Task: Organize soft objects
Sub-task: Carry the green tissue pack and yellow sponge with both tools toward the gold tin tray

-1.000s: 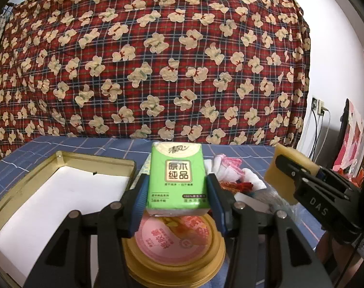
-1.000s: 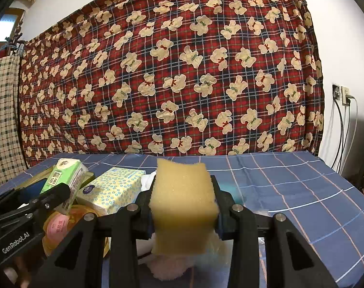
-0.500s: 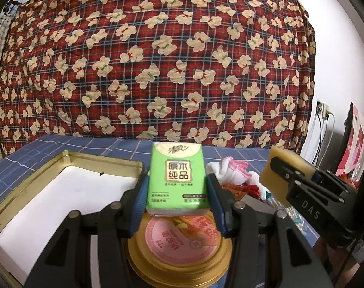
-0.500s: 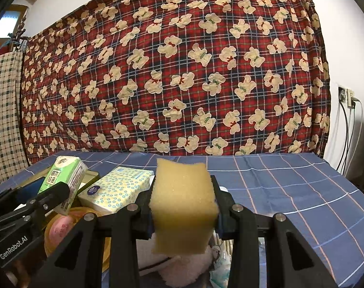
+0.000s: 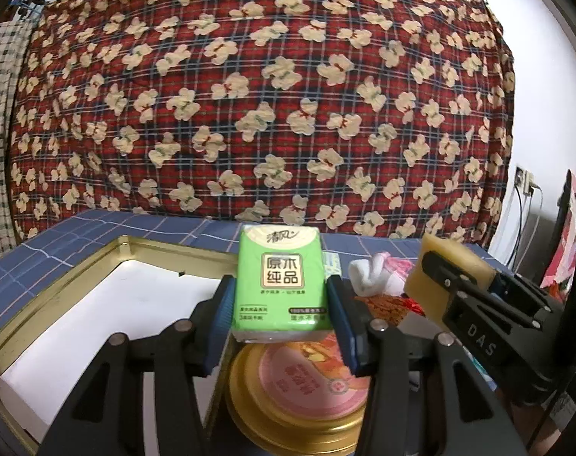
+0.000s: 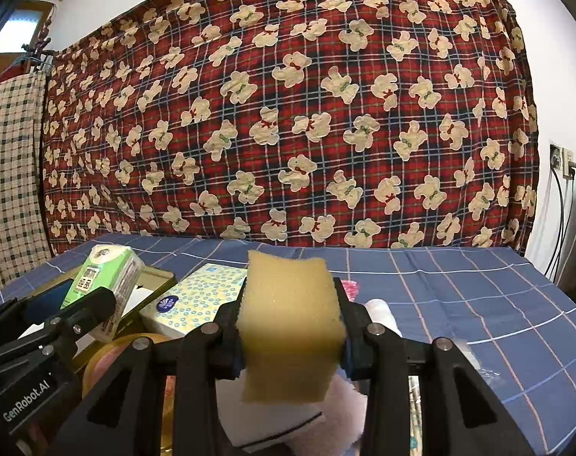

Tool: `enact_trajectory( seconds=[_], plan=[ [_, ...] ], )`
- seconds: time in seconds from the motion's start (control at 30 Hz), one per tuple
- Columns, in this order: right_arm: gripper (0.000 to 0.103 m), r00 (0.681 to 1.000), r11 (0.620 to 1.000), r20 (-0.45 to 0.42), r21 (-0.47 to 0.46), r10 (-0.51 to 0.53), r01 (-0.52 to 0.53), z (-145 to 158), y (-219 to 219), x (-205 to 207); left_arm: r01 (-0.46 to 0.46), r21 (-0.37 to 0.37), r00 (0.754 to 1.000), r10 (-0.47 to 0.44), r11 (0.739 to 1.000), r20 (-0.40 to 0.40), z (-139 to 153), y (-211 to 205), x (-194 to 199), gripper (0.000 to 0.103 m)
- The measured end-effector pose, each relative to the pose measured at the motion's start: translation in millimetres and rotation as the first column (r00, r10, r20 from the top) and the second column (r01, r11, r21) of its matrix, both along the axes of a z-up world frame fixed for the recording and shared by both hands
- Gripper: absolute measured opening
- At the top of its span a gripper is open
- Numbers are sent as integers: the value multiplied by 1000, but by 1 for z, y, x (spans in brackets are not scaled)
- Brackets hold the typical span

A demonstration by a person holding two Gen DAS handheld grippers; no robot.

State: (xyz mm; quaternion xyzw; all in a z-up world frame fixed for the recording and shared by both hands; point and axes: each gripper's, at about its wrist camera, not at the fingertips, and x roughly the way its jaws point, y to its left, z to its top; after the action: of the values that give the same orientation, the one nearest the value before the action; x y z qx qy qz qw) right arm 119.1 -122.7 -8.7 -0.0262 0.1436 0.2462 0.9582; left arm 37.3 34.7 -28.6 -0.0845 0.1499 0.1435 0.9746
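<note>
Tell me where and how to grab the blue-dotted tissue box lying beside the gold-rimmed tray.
Take the blue-dotted tissue box across its two long side walls, coming down from above. It lies flat with its broad top face up, so the narrower width probably suits the jaws. The right gripper is shut on the yellow sponge and the left gripper on the green tissue pack; free one first.
</note>
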Motion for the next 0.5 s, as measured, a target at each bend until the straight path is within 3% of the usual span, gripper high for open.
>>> enact_trajectory(
  seconds=[0.5],
  plan=[
    [39,999,999,0,-5,33,-33,-1,22,-6,-70,-39,997,70,997,16,-1,15,-10,48]
  ],
)
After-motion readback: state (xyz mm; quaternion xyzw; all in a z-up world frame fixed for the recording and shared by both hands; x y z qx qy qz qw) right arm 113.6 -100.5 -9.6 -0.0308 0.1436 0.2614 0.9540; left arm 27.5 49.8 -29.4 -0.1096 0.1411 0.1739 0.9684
